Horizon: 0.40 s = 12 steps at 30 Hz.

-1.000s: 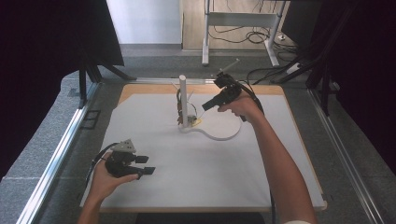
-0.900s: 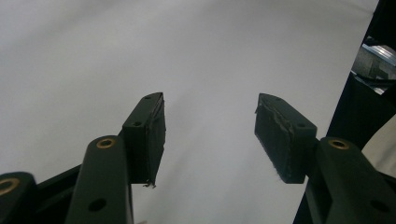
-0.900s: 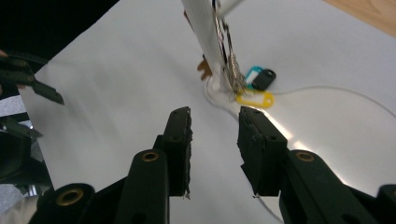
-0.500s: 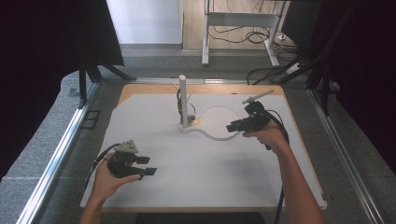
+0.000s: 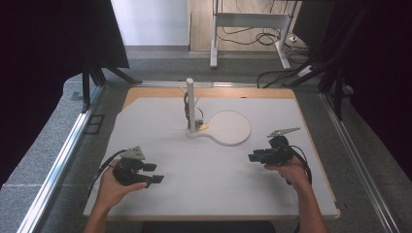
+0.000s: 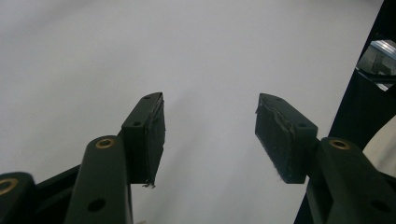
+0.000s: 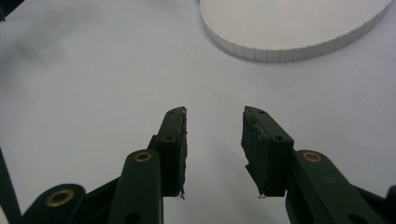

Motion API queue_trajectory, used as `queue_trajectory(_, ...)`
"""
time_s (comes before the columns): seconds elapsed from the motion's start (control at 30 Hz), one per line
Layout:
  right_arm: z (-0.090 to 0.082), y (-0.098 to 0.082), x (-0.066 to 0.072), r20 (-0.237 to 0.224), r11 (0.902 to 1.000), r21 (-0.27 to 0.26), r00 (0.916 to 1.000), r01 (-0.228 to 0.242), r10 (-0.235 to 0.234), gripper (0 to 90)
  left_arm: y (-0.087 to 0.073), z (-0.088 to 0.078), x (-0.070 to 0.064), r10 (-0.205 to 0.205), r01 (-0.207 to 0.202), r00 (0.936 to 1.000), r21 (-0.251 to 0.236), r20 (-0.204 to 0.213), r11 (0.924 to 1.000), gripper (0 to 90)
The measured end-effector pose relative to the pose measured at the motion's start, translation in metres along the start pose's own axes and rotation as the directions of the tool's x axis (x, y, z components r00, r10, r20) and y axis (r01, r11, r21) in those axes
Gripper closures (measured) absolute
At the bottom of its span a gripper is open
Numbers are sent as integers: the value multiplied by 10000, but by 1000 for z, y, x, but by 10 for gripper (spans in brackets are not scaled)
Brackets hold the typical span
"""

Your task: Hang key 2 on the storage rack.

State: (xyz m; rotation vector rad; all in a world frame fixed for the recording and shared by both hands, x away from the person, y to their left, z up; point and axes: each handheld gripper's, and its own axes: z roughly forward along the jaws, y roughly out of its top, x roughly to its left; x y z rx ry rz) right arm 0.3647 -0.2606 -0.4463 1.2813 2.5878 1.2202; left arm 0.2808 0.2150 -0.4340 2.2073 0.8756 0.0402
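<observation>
Resting low over the white sheet that covers the desk (image 5: 160,121), the left hand-held gripper (image 5: 151,173) sits near the front left part of the sheet with its jaws pointing toward the middle; in the left gripper view its two black jaws stand well apart with nothing between them, and the worn pads (image 6: 158,135) face each other over bare white surface. The right hand-held gripper (image 5: 253,158) is held near the front right part of the sheet, jaws pointing left toward the middle, with a grey three-cornered plate on top of it and a black cable trailing back past the wrist. Its jaws have just been opening, and in the right gripper view they stand apart with a clear gap and nothing between them. Just ahead of those jaws in that view lies the edge of a flat round white disc (image 7: 299,23), whose rim shows fine vertical ridges. From above, the disc (image 5: 228,127) lies near the middle of the sheet, well apart from both grippers, and joins a small base that carries an upright white post (image 5: 190,99). Something dark and thin hangs at the post, with a small yellowish bit at its foot; what they are is too small to tell. No brand, label or writing can be read on the grippers, the disc, the post or the sheet
</observation>
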Motion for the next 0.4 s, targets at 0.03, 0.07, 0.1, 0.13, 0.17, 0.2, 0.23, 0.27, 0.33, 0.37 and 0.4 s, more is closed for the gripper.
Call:
queue_trajectory(0.03,0,-2,0,39,10000,-40,10000,-4,4,605,0,0,0,-2,2,10000,-1,2,10000,434)
queue_trajectory(0.07,0,-4,1,102,10000,-87,9999,-5,6,608,0,0,0,6,-6,10000,0,2,10000,433)
queue_trajectory(0.1,0,-5,1,133,9999,-111,9999,-18,19,609,0,0,0,6,-6,10000,3,-1,10000,434)
queue_trajectory(0.13,0,-5,1,122,10000,-93,9999,-19,20,608,0,0,0,5,-5,10000,-2,3,10000,433)
queue_trajectory(0.17,0,-5,1,128,10000,-88,9999,2,-1,607,0,0,0,-8,8,10000,2,4,10000,433)
queue_trajectory(0.2,0,-4,1,143,9999,-120,9999,12,-10,604,0,0,0,-6,6,10000,-5,7,10000,433)
queue_trajectory(0.23,0,-4,1,157,9998,-174,9999,25,-22,599,0,0,0,-1,1,10000,-4,1,10000,433)
queue_trajectory(0.27,0,-4,1,156,9998,-208,9999,40,-37,589,0,0,0,2,-2,10000,9,-9,10000,432)
queue_trajectory(0.33,2,-5,2,266,9997,-176,9995,162,-157,550,0,0,0,26,-26,10000,38,1,10000,429)
queue_trajectory(0.37,3,-5,3,371,9997,-150,9991,197,-192,533,0,0,1,27,-27,10000,24,-6,10000,429)
queue_trajectory(0.4,4,-6,4,539,9995,-120,9981,298,-291,509,0,0,1,24,-24,10000,23,-17,10000,427)
